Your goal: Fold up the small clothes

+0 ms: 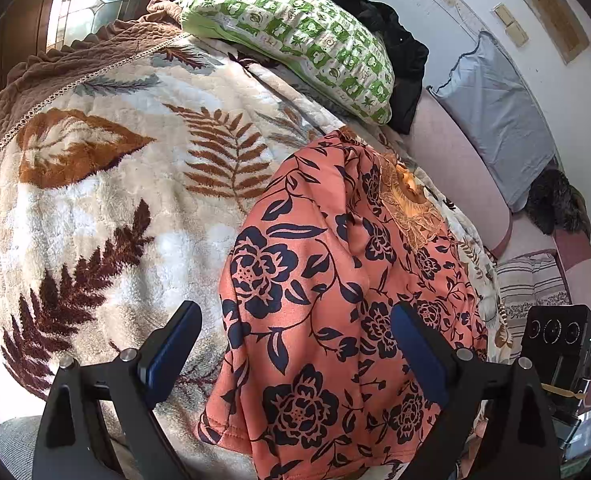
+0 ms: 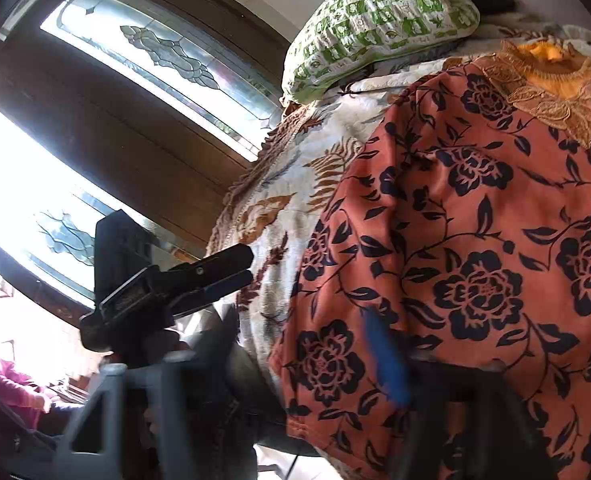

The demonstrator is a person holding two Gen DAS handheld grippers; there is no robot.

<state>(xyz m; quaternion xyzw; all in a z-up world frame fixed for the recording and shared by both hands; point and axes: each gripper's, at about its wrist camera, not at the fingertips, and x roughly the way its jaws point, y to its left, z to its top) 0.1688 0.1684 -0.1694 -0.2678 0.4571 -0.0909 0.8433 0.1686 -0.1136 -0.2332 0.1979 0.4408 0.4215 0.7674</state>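
Note:
An orange garment with dark navy flowers (image 1: pixel 335 280) lies spread on a fleece leaf-print blanket (image 1: pixel 107 200), its lace collar (image 1: pixel 411 200) at the far end. My left gripper (image 1: pixel 295 344) is open above the garment's near hem, one blue pad over the blanket, the other over the cloth. In the right wrist view the same garment (image 2: pixel 475 260) fills the right side with the collar (image 2: pixel 551 92) at top. My right gripper (image 2: pixel 287 372) looks open, its blue pad (image 2: pixel 387 364) blurred over the garment's lower left edge. The left gripper (image 2: pixel 211 280) also shows there, at the left.
A green-and-white pillow (image 1: pixel 295 40) and dark clothes (image 1: pixel 391 44) lie at the bed's far end. A pink sofa (image 1: pixel 455 168) with a grey cushion (image 1: pixel 495 120) stands to the right. A wooden door with glass panes (image 2: pixel 135 120) is at the left.

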